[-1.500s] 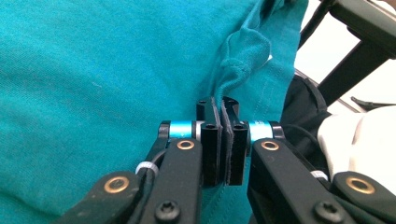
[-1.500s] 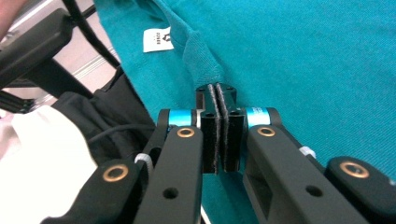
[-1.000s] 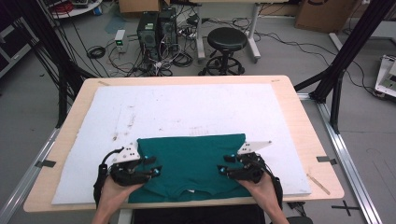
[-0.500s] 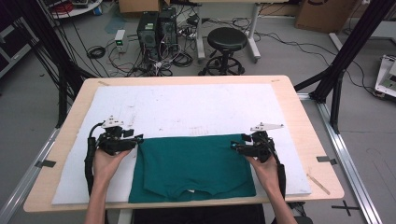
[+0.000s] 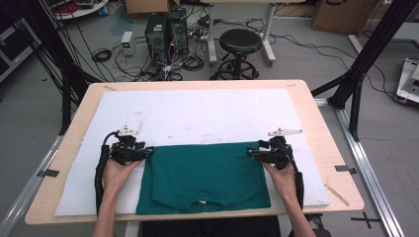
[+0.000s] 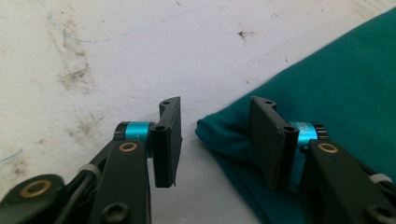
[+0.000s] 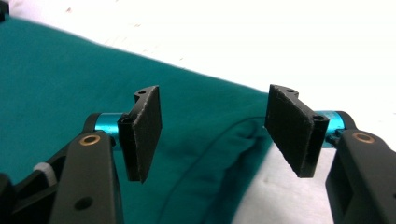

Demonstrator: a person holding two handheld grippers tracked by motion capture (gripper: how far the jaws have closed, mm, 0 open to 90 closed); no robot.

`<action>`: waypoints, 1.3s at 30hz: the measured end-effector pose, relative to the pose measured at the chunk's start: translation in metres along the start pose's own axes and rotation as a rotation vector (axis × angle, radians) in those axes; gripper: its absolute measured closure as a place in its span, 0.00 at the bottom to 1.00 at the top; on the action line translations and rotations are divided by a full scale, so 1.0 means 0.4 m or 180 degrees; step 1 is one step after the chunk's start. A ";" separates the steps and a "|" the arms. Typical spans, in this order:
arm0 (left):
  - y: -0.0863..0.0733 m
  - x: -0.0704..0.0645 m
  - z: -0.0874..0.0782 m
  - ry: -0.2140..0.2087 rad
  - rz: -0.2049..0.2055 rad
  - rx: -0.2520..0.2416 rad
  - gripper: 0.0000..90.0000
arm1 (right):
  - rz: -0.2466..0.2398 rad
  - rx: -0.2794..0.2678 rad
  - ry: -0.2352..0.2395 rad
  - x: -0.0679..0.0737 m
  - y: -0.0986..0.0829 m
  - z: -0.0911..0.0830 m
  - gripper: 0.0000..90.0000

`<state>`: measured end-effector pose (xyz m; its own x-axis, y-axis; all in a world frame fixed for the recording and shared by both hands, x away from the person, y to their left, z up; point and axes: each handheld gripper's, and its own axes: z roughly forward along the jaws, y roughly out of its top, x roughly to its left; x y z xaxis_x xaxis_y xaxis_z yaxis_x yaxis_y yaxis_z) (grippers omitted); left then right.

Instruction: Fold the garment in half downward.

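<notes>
A: What materials appear on the desk?

B: A pale wooden top carries one white mat, matt, scuffed and smudged with grey marks. On it lies one green garment, a soft knit cloth folded into a near-rectangle, its neckline toward the near edge of the desk.

A: Where exactly does the garment sit?

B: At the near middle of the mat, between the two hands. Its far corners are rounded, doubled folds; a thin dark thread curves over the cloth in the right gripper view.

A: And the tools?

B: Two. The left claw stands apart at the garment's far left corner; one flat black pad rests over the cloth, the other over bare mat. The right claw likewise stands apart, astride the far right corner, clamped on nothing. Each has rigid black links and a turquoise metal collar.
</notes>
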<state>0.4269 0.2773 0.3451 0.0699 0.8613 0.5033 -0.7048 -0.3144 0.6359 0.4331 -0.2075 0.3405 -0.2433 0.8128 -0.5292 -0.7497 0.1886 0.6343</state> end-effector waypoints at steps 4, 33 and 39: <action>-0.002 -0.008 0.006 -0.0019 0.0075 0.0022 0.69 | 0.0191 -0.0052 -0.0067 -0.033 0.005 -0.007 0.40; -0.013 -0.024 0.007 -0.0014 0.0199 -0.0108 0.91 | -0.0159 0.0435 -0.0026 -0.038 0.030 0.082 0.85; 0.003 -0.026 0.017 0.0095 0.0217 -0.0049 0.92 | 0.0019 0.0361 -0.0001 -0.059 0.033 0.090 0.89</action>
<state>0.4300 0.2652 0.3447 0.0005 0.8497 0.5273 -0.7180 -0.3667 0.5916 0.4510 -0.2044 0.3816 -0.2472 0.8143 -0.5251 -0.6739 0.2449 0.6971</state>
